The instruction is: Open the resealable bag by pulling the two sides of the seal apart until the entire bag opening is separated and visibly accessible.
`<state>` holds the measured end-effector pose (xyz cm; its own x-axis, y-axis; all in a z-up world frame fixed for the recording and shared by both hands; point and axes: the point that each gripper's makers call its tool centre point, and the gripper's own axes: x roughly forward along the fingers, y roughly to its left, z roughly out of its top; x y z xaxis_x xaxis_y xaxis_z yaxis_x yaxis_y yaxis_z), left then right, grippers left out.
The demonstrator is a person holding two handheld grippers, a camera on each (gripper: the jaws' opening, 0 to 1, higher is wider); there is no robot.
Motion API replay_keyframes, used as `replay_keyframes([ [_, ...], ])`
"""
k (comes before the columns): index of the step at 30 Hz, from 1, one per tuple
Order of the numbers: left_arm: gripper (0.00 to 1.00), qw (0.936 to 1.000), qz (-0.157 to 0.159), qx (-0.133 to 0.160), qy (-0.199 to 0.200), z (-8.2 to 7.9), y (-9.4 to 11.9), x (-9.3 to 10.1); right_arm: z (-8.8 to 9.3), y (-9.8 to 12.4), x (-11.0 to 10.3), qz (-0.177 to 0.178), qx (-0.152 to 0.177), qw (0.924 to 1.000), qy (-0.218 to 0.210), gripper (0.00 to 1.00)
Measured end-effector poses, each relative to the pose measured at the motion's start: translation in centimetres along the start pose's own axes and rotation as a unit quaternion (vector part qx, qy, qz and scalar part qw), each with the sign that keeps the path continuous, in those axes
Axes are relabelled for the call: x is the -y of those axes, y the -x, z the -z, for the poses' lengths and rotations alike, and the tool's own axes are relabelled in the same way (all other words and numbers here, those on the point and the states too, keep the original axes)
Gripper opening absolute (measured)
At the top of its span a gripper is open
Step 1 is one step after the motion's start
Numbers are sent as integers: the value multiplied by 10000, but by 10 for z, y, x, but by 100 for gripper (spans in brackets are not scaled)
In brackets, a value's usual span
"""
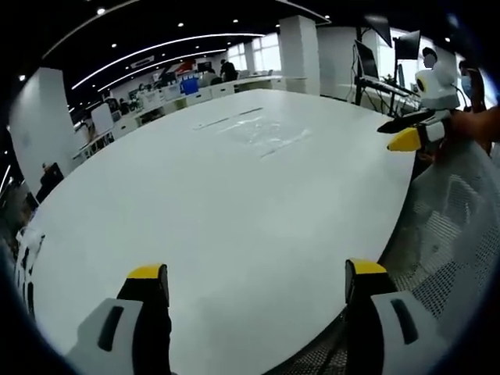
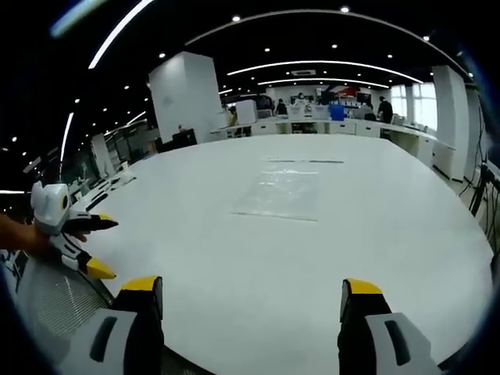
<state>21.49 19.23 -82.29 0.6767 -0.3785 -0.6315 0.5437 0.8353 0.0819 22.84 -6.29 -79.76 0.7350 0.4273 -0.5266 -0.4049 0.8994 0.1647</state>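
Unmarked clear resealable bag (image 2: 280, 195) lies flat on white table (image 2: 375, 258).

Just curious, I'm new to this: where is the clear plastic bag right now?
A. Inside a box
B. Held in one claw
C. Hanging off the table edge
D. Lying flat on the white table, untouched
D: the clear bag lies flat on the white table, far from both open claws.

Your bag (image 2: 280, 193) lies flat on the table (image 2: 234, 258), near its middle. Your left gripper (image 2: 87, 246) hangs at the table's near edge, over a mesh chair (image 1: 449, 234). Desks (image 2: 328, 125) stand beyond the table's far edge.
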Motion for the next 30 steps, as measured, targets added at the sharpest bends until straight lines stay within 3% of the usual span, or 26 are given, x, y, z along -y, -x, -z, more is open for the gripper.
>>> replay_keyframes([
  [19,91,10000,17,-54,-70,1,0,1,0,0,0,-41,6,10000,-74,92],
  [30,90,9999,6,-91,-95,4,-1,0,5,-2,-3,-87,-148,9999,-16,91],
])
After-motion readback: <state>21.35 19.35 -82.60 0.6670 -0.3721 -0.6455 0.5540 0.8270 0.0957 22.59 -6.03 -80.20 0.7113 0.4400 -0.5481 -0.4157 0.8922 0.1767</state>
